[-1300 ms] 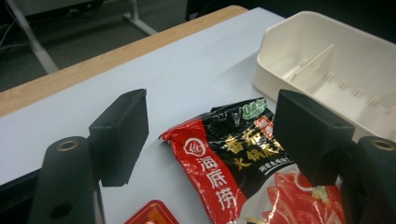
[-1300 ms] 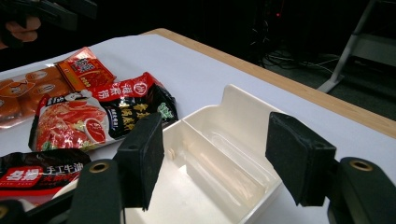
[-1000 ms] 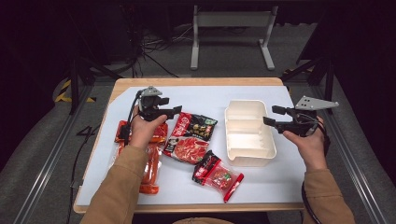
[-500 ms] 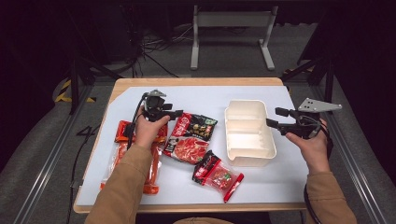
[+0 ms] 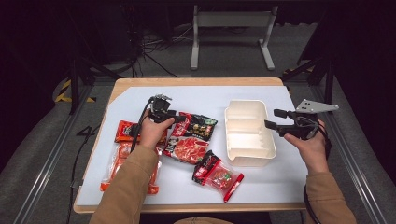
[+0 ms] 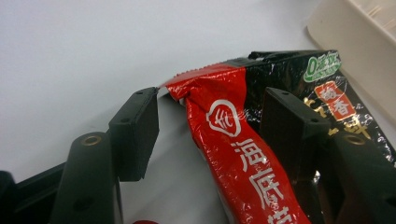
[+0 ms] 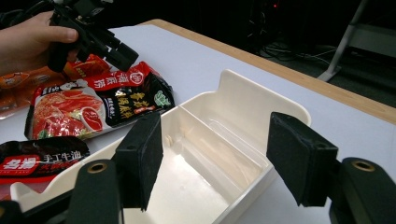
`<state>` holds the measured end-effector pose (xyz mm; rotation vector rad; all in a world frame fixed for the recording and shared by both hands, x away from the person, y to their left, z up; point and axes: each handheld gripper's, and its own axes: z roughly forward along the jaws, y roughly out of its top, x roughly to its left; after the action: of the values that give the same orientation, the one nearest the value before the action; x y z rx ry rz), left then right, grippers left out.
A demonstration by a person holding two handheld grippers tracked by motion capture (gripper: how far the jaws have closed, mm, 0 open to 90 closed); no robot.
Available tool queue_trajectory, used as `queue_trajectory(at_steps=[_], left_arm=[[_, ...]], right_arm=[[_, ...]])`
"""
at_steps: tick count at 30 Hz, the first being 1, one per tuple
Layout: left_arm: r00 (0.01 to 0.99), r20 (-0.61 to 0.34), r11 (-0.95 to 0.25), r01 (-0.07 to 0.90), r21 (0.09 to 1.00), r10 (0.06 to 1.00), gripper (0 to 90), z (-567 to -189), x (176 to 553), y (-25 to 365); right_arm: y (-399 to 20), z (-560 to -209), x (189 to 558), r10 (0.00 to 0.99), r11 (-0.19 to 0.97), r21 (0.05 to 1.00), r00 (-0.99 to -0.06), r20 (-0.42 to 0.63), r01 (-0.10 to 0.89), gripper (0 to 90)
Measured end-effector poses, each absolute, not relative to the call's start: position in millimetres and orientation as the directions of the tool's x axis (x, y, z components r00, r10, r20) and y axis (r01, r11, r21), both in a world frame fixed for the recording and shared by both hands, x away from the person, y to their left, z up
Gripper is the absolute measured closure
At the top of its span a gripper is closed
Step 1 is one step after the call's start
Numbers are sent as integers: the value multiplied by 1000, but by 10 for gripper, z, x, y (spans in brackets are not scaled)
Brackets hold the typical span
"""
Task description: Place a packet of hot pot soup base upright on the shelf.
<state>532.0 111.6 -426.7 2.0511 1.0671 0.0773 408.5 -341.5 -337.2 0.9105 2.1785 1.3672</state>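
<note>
At the table's [image 5: 140,95] left edge lie two orange packs [image 5: 122,158], one nearer the far side and one toward the near edge, partly under my left sleeve. My left gripper [image 5: 175,118] is down over the red-and-black pouch [image 5: 198,127], which lies flat about mid-table, just left of the tray. In the left gripper view, the red crimped corner of that pouch [image 6: 224,135] sits between my two black jaws. The jaws have just been closing, yet there is a gap between each pad and the foil, so they are parted and not pressing on it. The left pad [image 6: 136,133] stands over bare white table, and the right one rests above the pouch's black part.

Touching that pouch on its near side is a second pouch [image 5: 187,148] with red soup printed on it. Toward the near edge lies a third, smaller black-and-red pouch [image 5: 217,175], angled, with one end just beside the tray's near-left corner.

The cream tray [image 5: 250,149] sits right of centre, with two compartments, both bare in the right gripper view [image 7: 224,154].

My right gripper [image 5: 275,119] hovers at the tray's right rim, well clear of the table's right edge. Its jaws spread wide with nothing between them; past them I look into the tray.
</note>
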Motion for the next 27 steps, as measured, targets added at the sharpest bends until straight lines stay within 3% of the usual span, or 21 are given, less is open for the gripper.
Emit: queue_trajectory(at_steps=[10, 16, 20, 23, 27], left_arm=[[617, -311, -334, 706, 624, 723, 423, -4372, 5376, 1074], [615, -338, -336, 721, 606, 712, 610, -4394, 5370, 1012], [616, -313, -358, 722, 592, 723, 672, -4372, 5367, 987], [610, -312, -355, 726, 589, 728, 792, -4346, 5353, 969], [621, -260, -389, 710, 588, 740, 838, -4307, 5328, 914]], right_arm=[[-3381, -3389, 4096, 709, 318, 895, -705, -4, 314, 359], [-3361, -3398, 4102, 705, 323, 892, -709, -5, 315, 357], [-3340, -3402, 4103, 703, 328, 890, -712, -5, 317, 356], [-3326, -3401, 4104, 700, 333, 889, -714, -9, 314, 357], [-3321, -3404, 4105, 699, 335, 888, -715, -10, 315, 356]])
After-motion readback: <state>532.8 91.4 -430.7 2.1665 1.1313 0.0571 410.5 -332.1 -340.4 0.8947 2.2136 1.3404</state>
